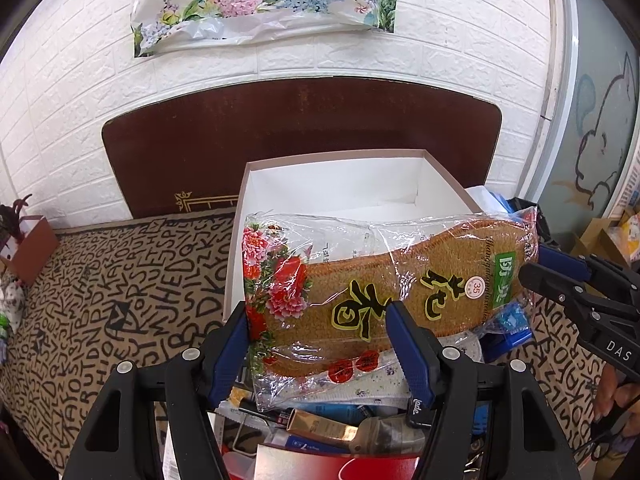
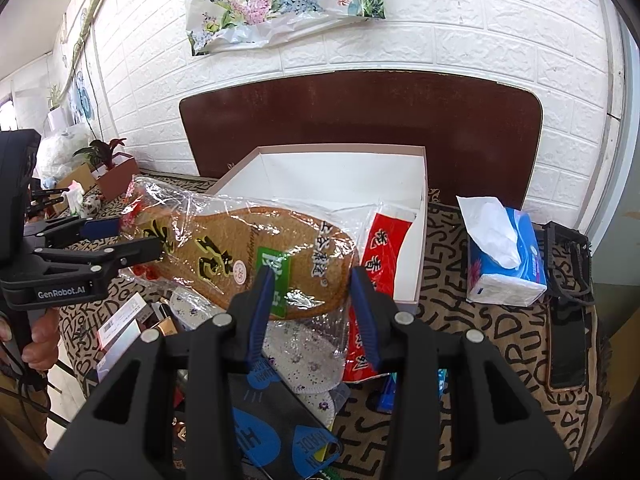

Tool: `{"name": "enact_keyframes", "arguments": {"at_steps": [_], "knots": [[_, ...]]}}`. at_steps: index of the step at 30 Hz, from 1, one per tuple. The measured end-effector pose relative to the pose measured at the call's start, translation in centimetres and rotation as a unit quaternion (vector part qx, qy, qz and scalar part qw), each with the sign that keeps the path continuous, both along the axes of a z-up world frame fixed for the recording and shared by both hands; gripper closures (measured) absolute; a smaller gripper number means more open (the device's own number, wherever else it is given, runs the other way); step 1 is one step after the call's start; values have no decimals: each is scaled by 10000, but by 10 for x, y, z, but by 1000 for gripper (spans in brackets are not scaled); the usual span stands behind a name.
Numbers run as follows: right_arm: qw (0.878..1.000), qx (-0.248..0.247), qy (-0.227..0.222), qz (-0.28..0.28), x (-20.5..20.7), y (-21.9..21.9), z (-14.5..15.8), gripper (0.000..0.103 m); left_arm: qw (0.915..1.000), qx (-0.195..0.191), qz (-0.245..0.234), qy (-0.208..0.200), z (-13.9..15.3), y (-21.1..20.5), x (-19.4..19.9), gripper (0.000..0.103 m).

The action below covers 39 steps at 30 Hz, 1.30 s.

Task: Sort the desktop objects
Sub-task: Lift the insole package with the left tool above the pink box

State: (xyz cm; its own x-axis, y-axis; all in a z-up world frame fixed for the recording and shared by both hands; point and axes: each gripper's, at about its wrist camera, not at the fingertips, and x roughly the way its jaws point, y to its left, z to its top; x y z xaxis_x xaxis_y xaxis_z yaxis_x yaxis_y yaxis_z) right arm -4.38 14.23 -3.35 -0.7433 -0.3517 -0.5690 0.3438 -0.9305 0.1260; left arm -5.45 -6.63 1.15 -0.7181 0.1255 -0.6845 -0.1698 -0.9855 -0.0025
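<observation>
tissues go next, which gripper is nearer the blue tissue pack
Right. The right gripper is at the insole pack end nearer the tissue pack; the left gripper is at the opposite end, farther left.

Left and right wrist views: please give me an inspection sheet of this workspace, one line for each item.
Surface: letter-print cloth covers it.
Job's things: insole packet over the near rim of an open white box; red packet across that rim.
Clutter: pile of small goods at the near edge; tissue pack right of the box.
Grippers: left gripper and right gripper each have one end of the insole packet between the fingers; grip unclear.
Cables: black lead below the hand on the left gripper.
Surroundings: white brick wall, floral bag, brown board.
</observation>
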Motion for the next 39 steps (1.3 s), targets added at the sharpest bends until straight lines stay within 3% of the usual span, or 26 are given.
{"name": "enact_keyframes", "arguments": {"at_steps": [39], "knots": [[9999,10,142,-27,-13,2,12,59,10000,-70,42,25,2,7,-15,34]]}}
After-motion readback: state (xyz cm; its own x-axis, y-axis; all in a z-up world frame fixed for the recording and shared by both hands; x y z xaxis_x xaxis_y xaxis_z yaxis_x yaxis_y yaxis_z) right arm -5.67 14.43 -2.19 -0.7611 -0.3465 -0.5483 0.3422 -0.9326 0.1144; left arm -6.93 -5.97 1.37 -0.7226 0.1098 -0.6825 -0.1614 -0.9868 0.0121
